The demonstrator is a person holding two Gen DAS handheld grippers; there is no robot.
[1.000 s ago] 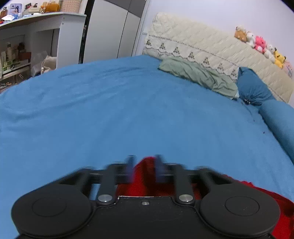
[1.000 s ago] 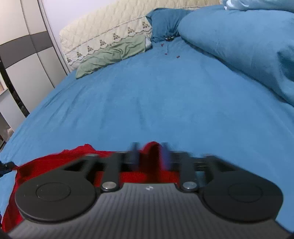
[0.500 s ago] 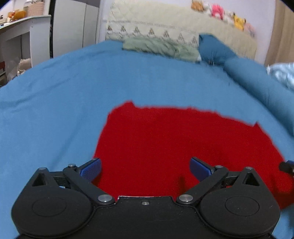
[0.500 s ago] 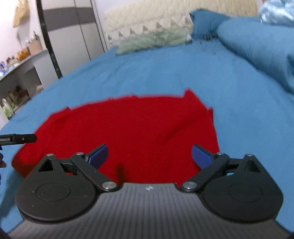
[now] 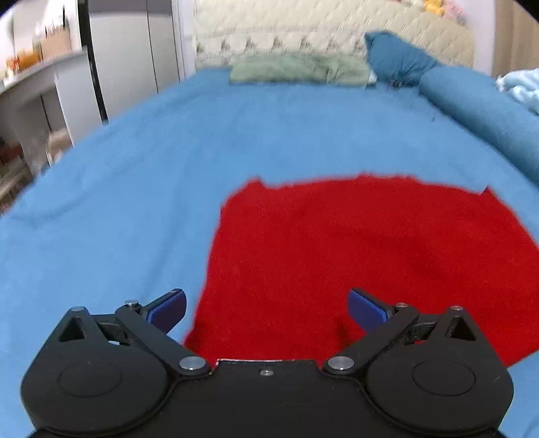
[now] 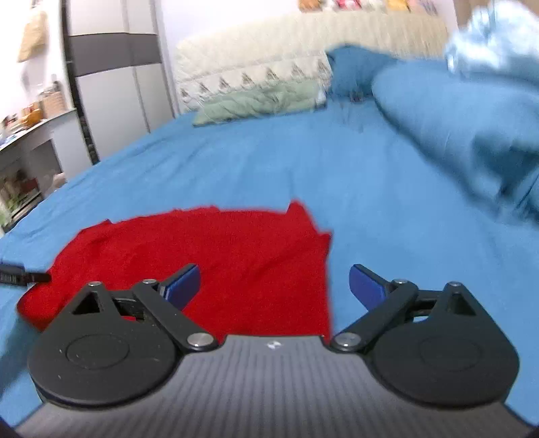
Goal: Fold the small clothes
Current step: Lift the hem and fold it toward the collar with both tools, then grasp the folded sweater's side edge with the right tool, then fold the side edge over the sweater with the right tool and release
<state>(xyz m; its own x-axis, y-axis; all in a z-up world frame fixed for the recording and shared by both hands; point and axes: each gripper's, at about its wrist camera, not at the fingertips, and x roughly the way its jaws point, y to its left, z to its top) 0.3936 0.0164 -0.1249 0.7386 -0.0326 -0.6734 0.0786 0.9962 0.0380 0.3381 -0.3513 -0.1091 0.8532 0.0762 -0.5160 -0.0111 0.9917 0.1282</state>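
A red garment (image 5: 353,256) lies flat on the blue bed sheet (image 5: 134,202), roughly rectangular. My left gripper (image 5: 266,308) is open and empty, raised over the garment's near left part. In the right wrist view the same red garment (image 6: 229,262) lies ahead and to the left. My right gripper (image 6: 274,286) is open and empty above the garment's near right edge. A tip of the left gripper (image 6: 20,278) shows at that view's left edge.
A green folded blanket (image 5: 299,69) and a dark blue pillow (image 5: 397,60) lie by the cream headboard (image 5: 303,27). A long blue bolster (image 5: 485,111) runs along the right side. A wardrobe (image 5: 134,57) and shelves (image 5: 30,111) stand to the left of the bed.
Both grippers were shut on the red garment's far edge a second ago. They have opened, let it go and pulled back and up; the garment now lies flat.
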